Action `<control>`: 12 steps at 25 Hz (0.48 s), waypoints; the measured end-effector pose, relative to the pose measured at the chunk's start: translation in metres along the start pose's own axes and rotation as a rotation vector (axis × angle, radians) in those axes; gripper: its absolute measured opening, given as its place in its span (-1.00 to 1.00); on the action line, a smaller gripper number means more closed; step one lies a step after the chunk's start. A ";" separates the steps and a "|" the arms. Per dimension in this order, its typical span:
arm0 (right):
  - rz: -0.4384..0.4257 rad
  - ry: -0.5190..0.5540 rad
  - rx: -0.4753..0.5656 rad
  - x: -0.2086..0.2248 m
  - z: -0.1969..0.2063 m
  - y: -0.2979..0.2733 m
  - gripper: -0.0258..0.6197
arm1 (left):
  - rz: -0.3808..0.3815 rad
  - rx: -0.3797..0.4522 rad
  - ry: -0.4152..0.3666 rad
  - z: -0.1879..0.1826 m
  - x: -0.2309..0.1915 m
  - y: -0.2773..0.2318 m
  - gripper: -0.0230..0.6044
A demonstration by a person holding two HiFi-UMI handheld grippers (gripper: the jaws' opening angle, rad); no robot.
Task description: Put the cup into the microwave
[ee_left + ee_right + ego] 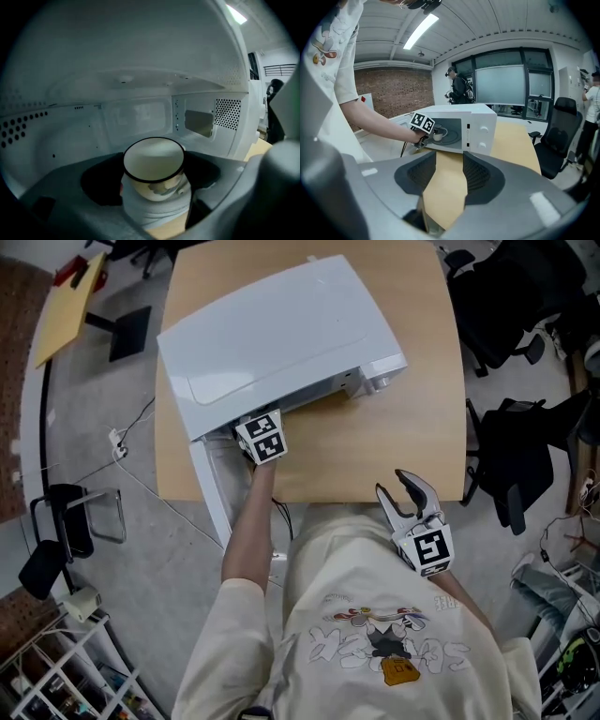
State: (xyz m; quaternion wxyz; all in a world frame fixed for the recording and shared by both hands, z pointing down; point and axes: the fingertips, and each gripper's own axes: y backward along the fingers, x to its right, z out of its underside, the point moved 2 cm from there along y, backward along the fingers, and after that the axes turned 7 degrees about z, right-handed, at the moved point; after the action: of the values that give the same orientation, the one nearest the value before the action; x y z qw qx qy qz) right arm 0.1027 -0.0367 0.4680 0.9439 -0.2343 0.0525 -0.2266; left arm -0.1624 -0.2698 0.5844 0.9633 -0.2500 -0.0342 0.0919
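Inside the microwave, the left gripper clasps the cup mouth-up, back wall straight ahead; right gripper idles wide, well apart.

The claw seemingly grips the cup inside the microwave.

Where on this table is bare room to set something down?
Free: the table in front of the microwave, up to the right gripper, and beside its knobs. Crowded: inside the microwave, where the left gripper holds the cup.
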 end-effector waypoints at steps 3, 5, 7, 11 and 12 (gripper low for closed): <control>0.010 -0.006 -0.006 0.001 0.002 0.001 -0.35 | 0.006 0.023 -0.012 -0.002 0.002 -0.002 0.32; 0.009 -0.003 -0.006 0.001 0.002 0.001 -0.35 | 0.004 0.031 -0.011 -0.001 0.003 -0.001 0.32; 0.004 0.001 -0.003 0.000 0.001 0.000 -0.35 | 0.001 0.032 -0.006 0.000 0.004 -0.002 0.32; -0.007 0.003 0.000 -0.002 0.001 0.001 -0.34 | -0.004 0.051 0.004 -0.005 0.007 0.005 0.33; -0.008 0.003 0.002 -0.002 0.001 0.001 -0.34 | -0.006 0.059 0.004 -0.008 0.008 0.008 0.38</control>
State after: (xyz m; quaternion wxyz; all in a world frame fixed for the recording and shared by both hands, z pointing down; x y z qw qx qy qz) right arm 0.1015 -0.0342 0.4680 0.9431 -0.2332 0.0528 -0.2310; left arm -0.1551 -0.2646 0.5738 0.9706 -0.2214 -0.0301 0.0897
